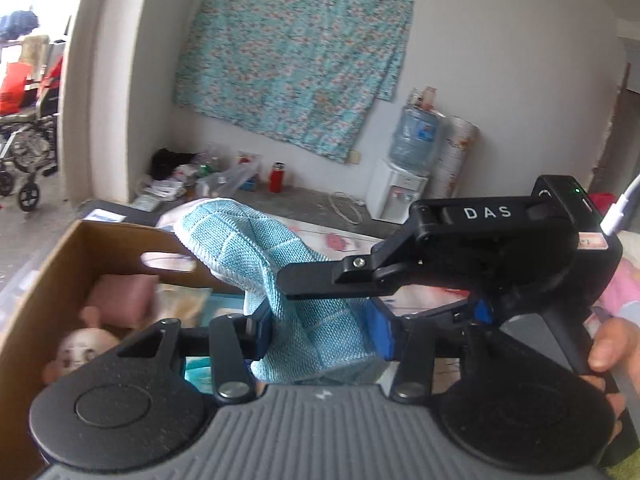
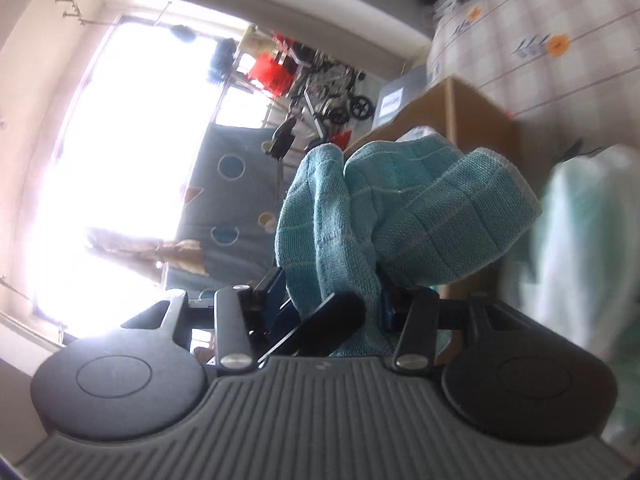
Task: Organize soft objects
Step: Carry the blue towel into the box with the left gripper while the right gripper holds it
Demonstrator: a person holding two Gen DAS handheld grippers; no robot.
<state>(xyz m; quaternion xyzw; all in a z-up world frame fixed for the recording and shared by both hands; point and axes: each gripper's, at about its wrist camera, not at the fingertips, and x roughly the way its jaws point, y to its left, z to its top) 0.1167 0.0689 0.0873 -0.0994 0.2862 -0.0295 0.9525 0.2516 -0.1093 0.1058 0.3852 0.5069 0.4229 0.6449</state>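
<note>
Blue cloth [image 1: 288,280] clamped by L gripper [image 1: 320,332] and R gripper [image 2: 332,308], beside cardboard box [image 1: 36,280].

Setting: lived-in room of a home, used partly for storage. Evidence: floral cloth [image 1: 294,60] hung on a plain wall; water dispenser [image 1: 400,188] with its blue bottle standing on the floor; red flask [image 1: 277,176] among loose packets along the wall; wheelchair [image 1: 24,148] parked by the bright opening (a balcony or window side, hard to tell); checked flowered sheet [image 2: 532,40] spread over a bed-like surface; cardboard box [image 1: 40,280] of soft toys.
</note>
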